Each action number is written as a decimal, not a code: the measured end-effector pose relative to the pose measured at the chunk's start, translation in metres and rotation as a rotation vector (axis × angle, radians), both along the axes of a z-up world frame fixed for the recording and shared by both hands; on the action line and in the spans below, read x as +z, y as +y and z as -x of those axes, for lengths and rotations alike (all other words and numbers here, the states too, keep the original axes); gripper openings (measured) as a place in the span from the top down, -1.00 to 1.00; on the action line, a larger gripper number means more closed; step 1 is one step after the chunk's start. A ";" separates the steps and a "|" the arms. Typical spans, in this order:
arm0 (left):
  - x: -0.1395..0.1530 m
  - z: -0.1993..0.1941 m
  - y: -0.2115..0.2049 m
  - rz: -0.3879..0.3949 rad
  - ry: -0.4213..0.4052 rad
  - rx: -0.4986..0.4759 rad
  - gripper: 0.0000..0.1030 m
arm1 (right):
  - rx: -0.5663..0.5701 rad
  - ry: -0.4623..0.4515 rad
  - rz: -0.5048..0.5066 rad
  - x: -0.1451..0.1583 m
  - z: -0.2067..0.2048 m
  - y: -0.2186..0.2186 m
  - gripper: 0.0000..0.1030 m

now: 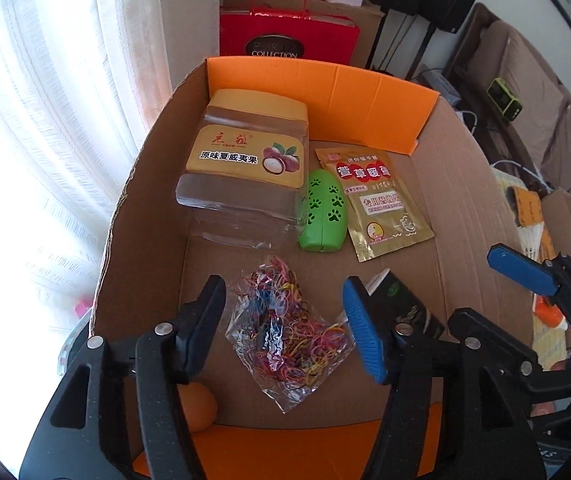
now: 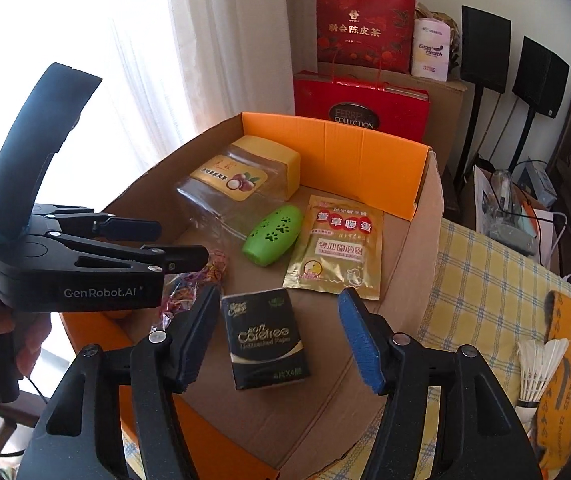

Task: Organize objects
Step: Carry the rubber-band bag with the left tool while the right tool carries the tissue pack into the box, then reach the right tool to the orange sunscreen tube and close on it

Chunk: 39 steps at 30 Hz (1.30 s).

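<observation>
An open cardboard box [image 1: 465, 200] [image 2: 409, 264] with orange flaps holds a clear jar with a yellow lid [image 1: 245, 152] [image 2: 245, 180], a green paw-print case [image 1: 323, 210] [image 2: 273, 236] and a gold sachet [image 1: 381, 204] [image 2: 337, 248]. A bag of coloured rubber bands [image 1: 285, 332] [image 2: 189, 284] lies on the box floor between the pads of my left gripper [image 1: 285, 304] [image 2: 183, 242], which is open and not touching it. My right gripper [image 2: 279, 312] is open over a black tissue pack [image 2: 265, 336] [image 1: 401, 300]; one of its blue pads [image 1: 521, 272] shows in the left wrist view.
An orange ball [image 1: 199, 408] sits in the box's near left corner. Red gift bags [image 2: 361, 104] stand behind the box. To the right, a yellow checked cloth [image 2: 485, 280] carries shuttlecocks [image 2: 537, 368] and an orange towel [image 2: 565, 380]. A white curtain [image 1: 45, 120] hangs at the left.
</observation>
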<state>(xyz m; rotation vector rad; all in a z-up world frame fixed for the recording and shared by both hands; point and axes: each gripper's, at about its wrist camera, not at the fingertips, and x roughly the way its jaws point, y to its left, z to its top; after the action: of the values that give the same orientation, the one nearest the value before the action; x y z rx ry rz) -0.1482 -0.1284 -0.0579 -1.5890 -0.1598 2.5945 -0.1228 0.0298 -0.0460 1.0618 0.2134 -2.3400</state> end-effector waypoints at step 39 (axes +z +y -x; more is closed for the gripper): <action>0.058 -0.053 0.103 -0.003 0.207 -0.117 -1.00 | -0.306 0.016 0.031 0.046 -0.030 0.159 -0.99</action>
<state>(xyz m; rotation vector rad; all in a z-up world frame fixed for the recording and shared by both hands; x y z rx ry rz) -0.0949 -0.0250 -0.0002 -1.2762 -0.0524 2.6430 -0.0930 0.1888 0.0000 1.1269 0.0199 -2.6135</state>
